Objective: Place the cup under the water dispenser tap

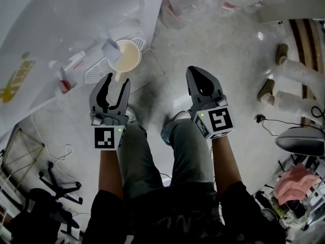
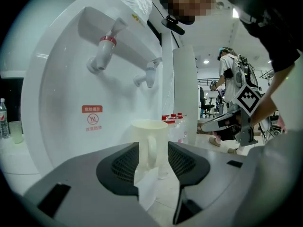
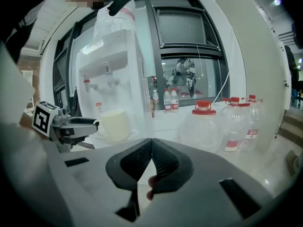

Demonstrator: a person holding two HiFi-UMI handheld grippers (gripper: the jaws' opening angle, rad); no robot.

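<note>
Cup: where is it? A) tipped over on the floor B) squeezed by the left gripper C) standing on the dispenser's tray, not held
C: the cup stands upright on the drip tray, and the left gripper has its jaws apart, not pressing it.

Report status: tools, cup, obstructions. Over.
Left tool open around cup handle, no grip. Right tool shut, empty. Cup upright on tray beneath tap. Nothing in the way.
</note>
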